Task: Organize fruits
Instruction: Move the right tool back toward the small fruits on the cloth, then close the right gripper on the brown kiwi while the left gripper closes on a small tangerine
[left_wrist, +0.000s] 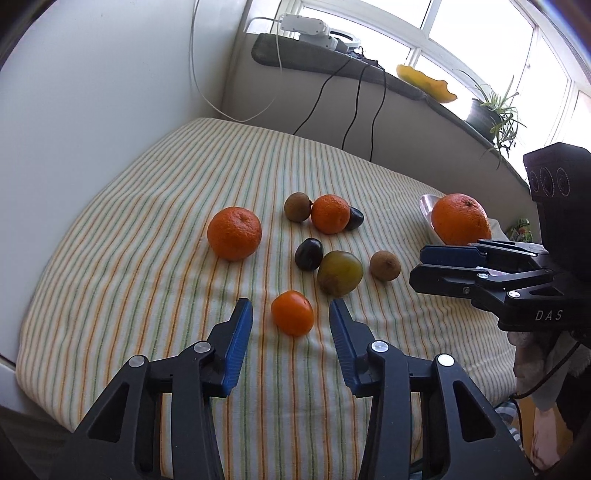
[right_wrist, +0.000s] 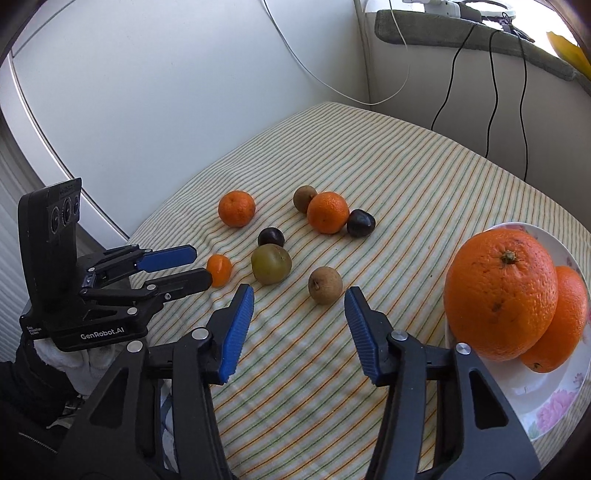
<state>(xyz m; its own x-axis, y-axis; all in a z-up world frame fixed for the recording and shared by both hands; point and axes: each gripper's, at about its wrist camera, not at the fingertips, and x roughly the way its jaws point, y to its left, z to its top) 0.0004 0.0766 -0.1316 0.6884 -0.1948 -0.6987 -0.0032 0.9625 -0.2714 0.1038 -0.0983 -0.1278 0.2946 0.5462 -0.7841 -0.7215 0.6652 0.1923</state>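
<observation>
On the striped cloth (left_wrist: 147, 229) lie two mandarins (left_wrist: 234, 232) (left_wrist: 330, 214), two dark plums (left_wrist: 308, 253), a greenish fruit (left_wrist: 340, 272) and two small brown fruits (left_wrist: 385, 265). A small orange (left_wrist: 292, 313) sits between the blue pads of my left gripper (left_wrist: 290, 303), with a gap on each side; the jaws are open. My right gripper (right_wrist: 299, 291) is open just short of a brown fruit (right_wrist: 325, 285), holding nothing. At the right, a flowered plate (right_wrist: 546, 398) bears a big orange (right_wrist: 500, 291) and a second orange (right_wrist: 561, 321) behind it.
White walls close in on the left and back. Black cables (left_wrist: 354, 110) and a white cable (left_wrist: 195, 74) hang from a window sill with a potted plant (left_wrist: 491, 110). The cloth drops off at its front edge. A gloved hand (right_wrist: 74, 362) holds the left gripper.
</observation>
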